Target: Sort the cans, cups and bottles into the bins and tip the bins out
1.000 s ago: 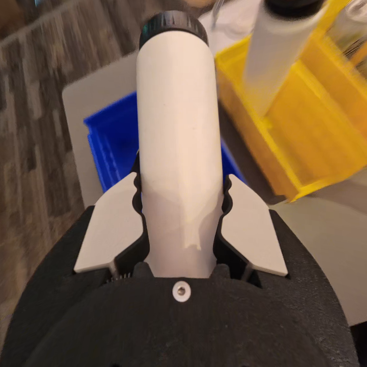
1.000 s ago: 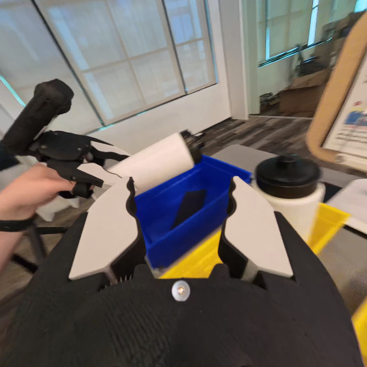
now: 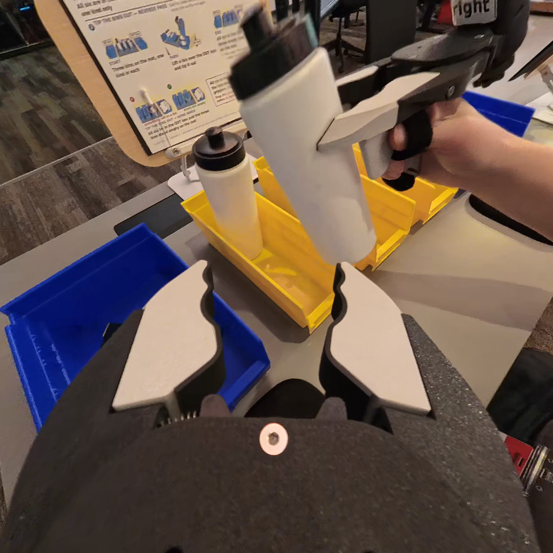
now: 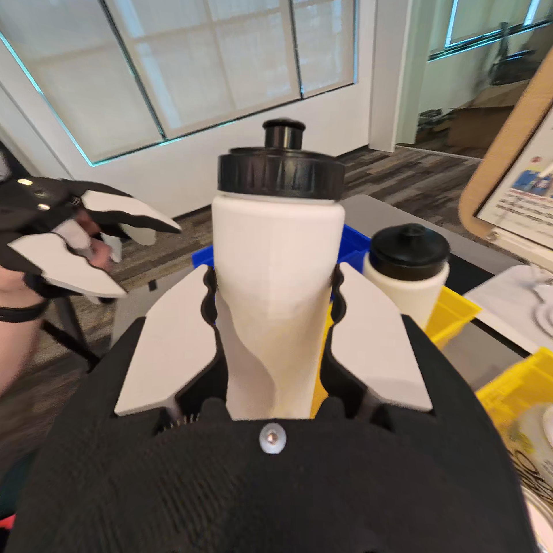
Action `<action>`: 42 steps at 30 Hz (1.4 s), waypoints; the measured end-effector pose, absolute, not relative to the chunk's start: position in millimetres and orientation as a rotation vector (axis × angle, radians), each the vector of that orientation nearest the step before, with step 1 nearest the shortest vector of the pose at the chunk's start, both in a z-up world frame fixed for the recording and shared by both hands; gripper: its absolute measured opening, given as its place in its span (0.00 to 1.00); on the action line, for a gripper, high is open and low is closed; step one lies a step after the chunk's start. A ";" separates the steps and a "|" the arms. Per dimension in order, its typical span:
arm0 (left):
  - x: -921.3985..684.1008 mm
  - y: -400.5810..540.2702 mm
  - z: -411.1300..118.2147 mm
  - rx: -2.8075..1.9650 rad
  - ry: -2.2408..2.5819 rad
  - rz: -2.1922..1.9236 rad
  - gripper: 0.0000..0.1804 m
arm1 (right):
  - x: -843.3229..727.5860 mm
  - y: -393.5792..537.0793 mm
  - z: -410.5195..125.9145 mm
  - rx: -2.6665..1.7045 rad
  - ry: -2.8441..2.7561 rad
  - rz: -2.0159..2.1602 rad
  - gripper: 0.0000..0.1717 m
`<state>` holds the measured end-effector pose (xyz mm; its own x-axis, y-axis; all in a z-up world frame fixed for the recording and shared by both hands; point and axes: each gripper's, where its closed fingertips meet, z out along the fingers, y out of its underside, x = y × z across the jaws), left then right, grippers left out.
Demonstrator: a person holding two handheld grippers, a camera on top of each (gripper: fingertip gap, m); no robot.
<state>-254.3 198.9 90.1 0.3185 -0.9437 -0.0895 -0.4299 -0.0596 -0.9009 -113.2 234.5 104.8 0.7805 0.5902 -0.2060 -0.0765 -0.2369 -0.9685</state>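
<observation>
My right gripper [image 4: 273, 284] is shut on a white bottle [image 4: 276, 269] with a black cap, its pads pressed on both sides of the body. In the left wrist view that bottle [image 3: 302, 149] hangs tilted over the nearest yellow bin [image 3: 284, 269], held by the right gripper [image 3: 353, 119]. My left gripper [image 3: 272, 284] is open and empty, just in front of the bottle's base. It also shows open at the left of the right wrist view [image 4: 104, 257]. A second white bottle [image 3: 230, 203] stands in the yellow bin; it also shows in the right wrist view [image 4: 407, 275].
A blue bin [image 3: 89, 314] sits on the grey table at the left below my left gripper. More yellow bins [image 3: 395, 209] stand in a row to the right, and another blue bin [image 3: 502, 110] farther right. An instruction board [image 3: 143, 74] stands behind the bins.
The white bottle passed from my left gripper to my right one. The left gripper let go and drew back; the right gripper closed on the bottle.
</observation>
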 end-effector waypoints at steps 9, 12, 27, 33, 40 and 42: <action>-261.5 206.1 73.5 -1.708 1.273 -0.645 0.41 | -123.4 264.8 82.5 -1.692 -0.364 0.753 0.44; -260.3 208.7 64.6 -1.724 1.285 -0.639 0.40 | -130.1 272.9 80.2 -1.720 -0.427 0.708 0.44; -193.9 252.5 23.5 -1.732 1.309 -0.884 0.44 | -149.3 285.4 64.5 -1.722 -0.581 0.790 0.44; -183.5 246.0 30.6 -1.622 1.374 -0.996 0.43 | -150.3 272.2 71.6 -1.624 -0.697 0.819 0.44; -179.7 250.6 34.0 -1.574 1.381 -0.915 0.41 | -157.5 266.1 72.1 -1.455 -0.773 0.776 0.44; -179.4 250.4 36.5 -1.543 1.394 -0.889 0.41 | -157.1 264.3 72.3 -1.443 -0.780 0.798 0.44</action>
<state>-179.4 250.4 36.5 0.1249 -0.9915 -0.0359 -0.3858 -0.0152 -0.9225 -157.1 264.3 72.3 0.5321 0.8464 -0.0188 -0.0005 -0.0218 -0.9998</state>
